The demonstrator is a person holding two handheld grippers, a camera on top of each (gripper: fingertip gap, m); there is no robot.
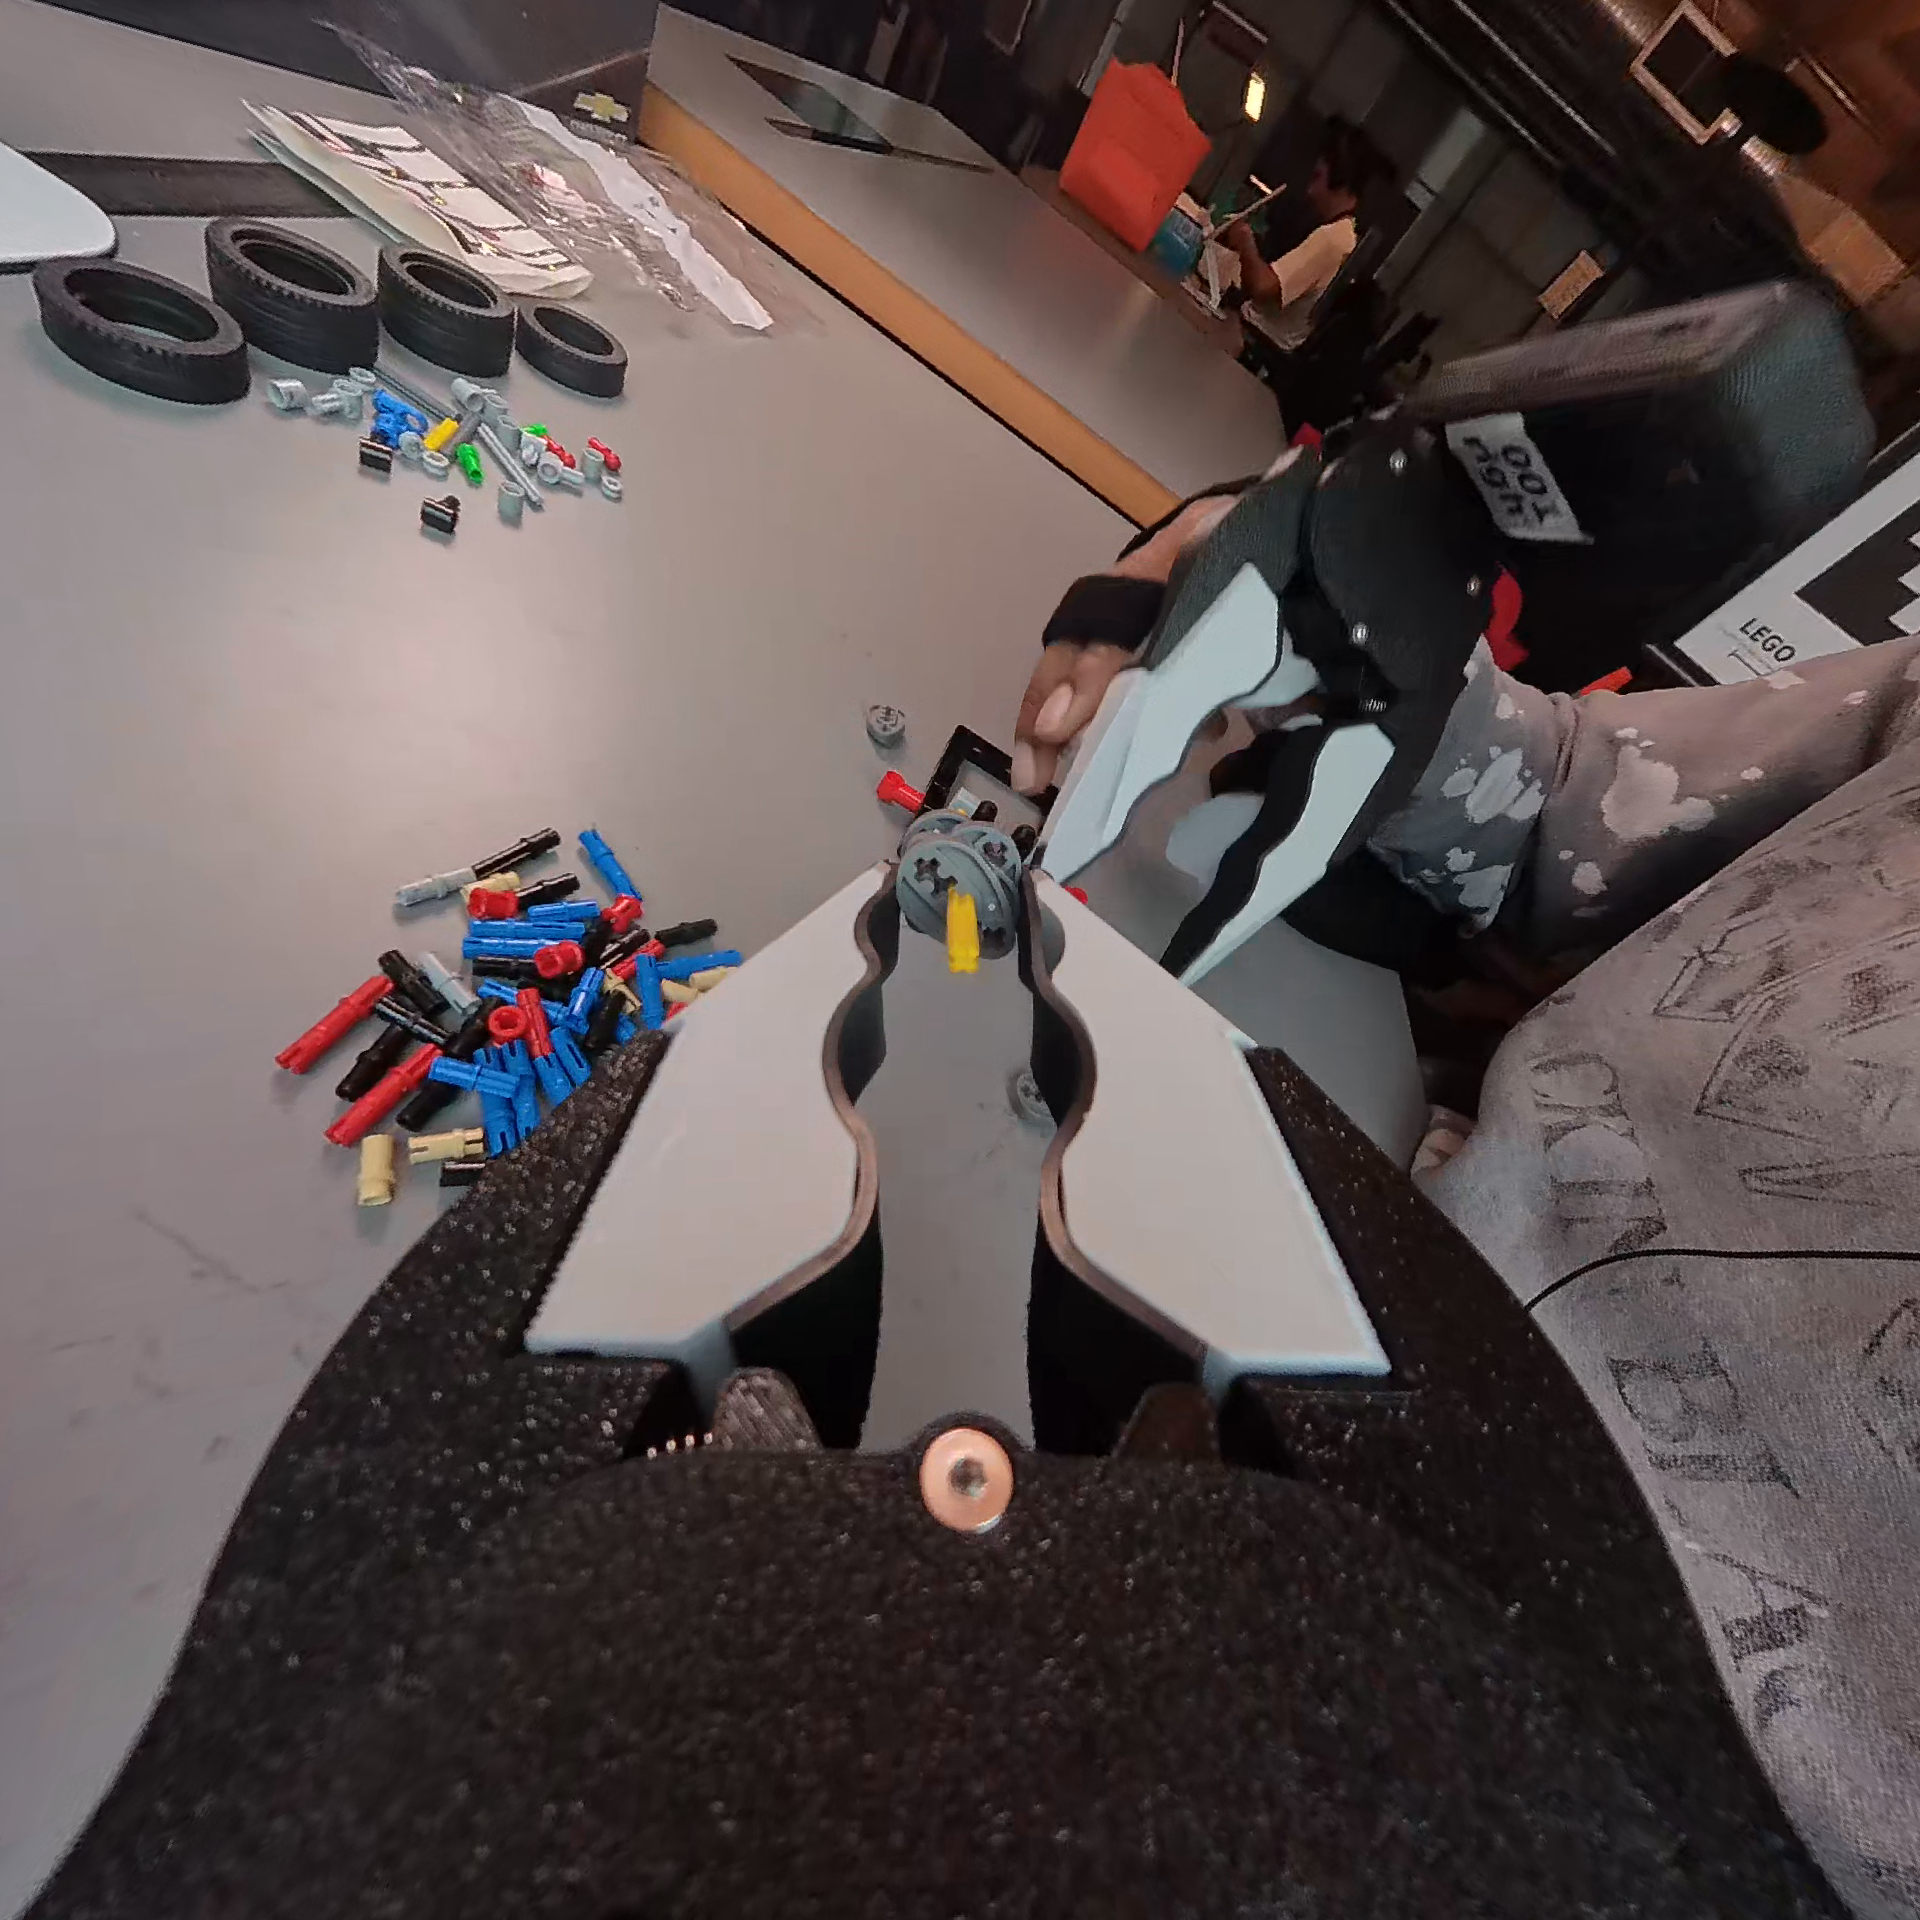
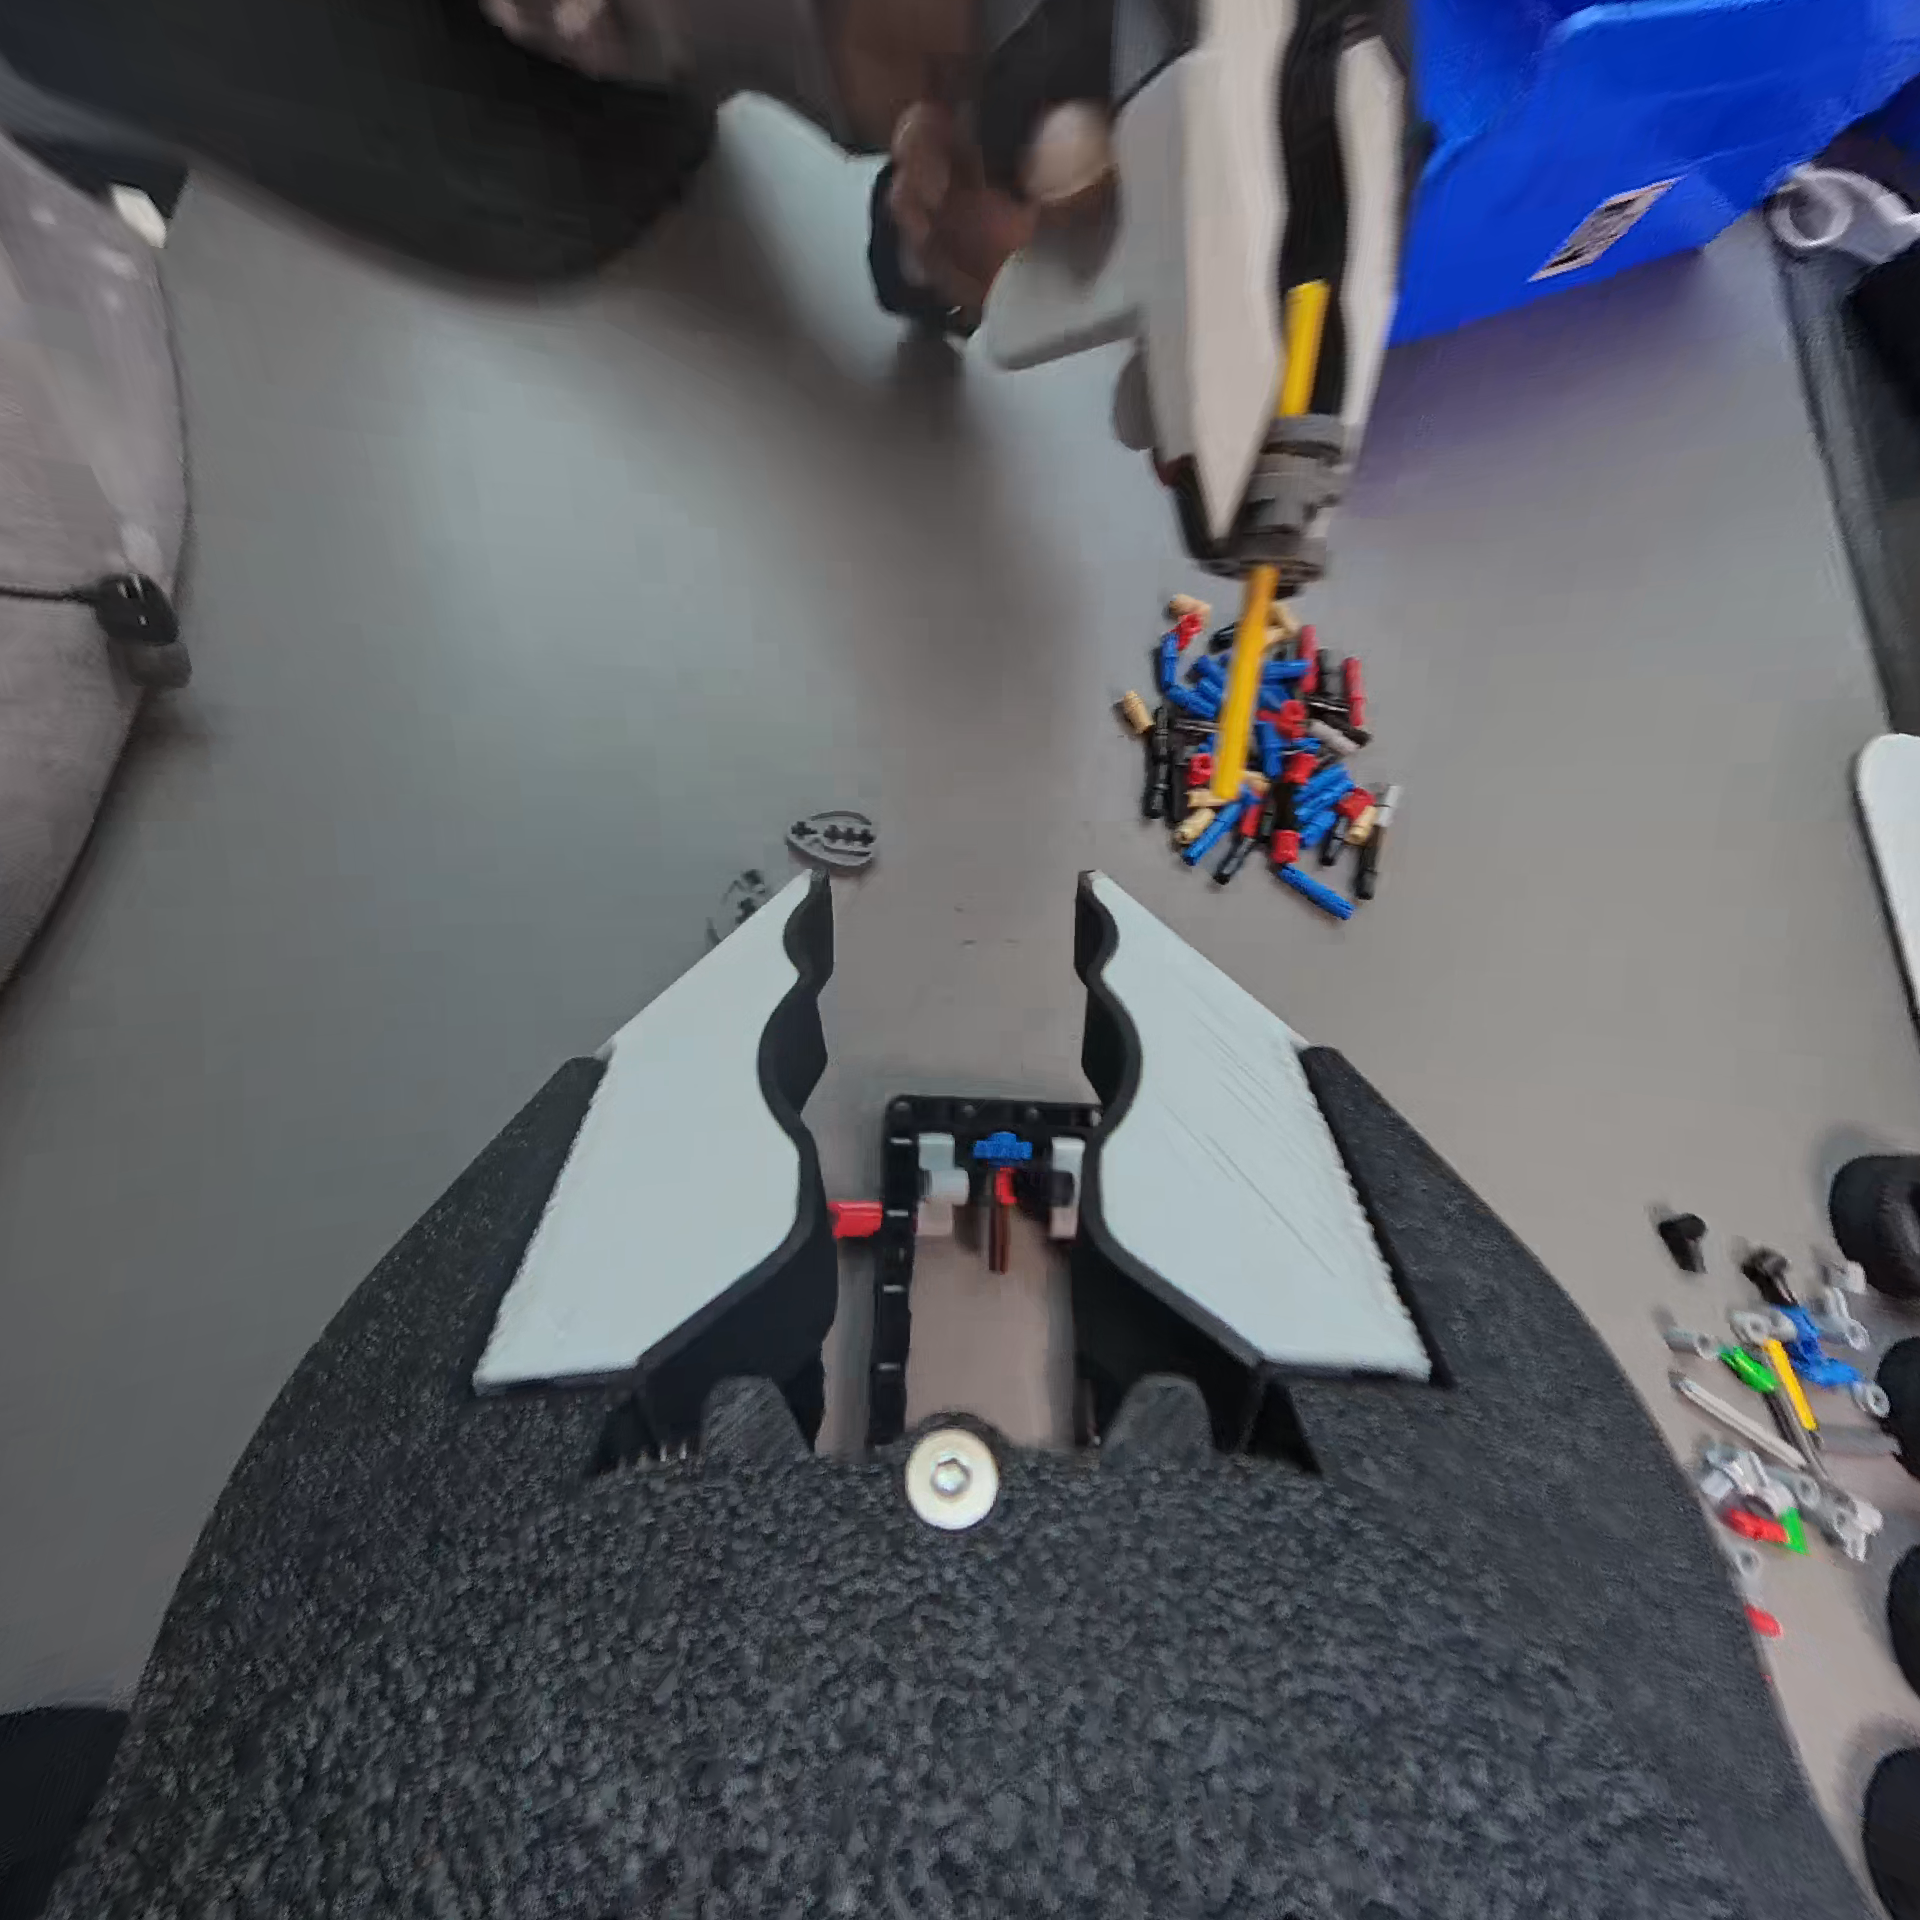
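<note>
We note 1 yellow axle (image 1: 962,932) threaded through 2 grey round discs (image 1: 954,879), pinched at the tips of the left gripper (image 1: 956,883), raised off the grey table (image 1: 520,675). In the right wrist view the same axle (image 2: 1247,696) hangs above a heap of blue, red, black and tan pins (image 2: 1262,753). Right gripper (image 2: 951,883) is spread wide, holding nothing, hovering over 1 black frame (image 2: 894,1247); 1 flat grey disc (image 2: 833,837) lies just beyond its tips. 4 black tyres (image 1: 291,281) sit far across the table, beside loose small parts (image 1: 457,436). A hand (image 1: 1081,665) holds the right gripper's body.
</note>
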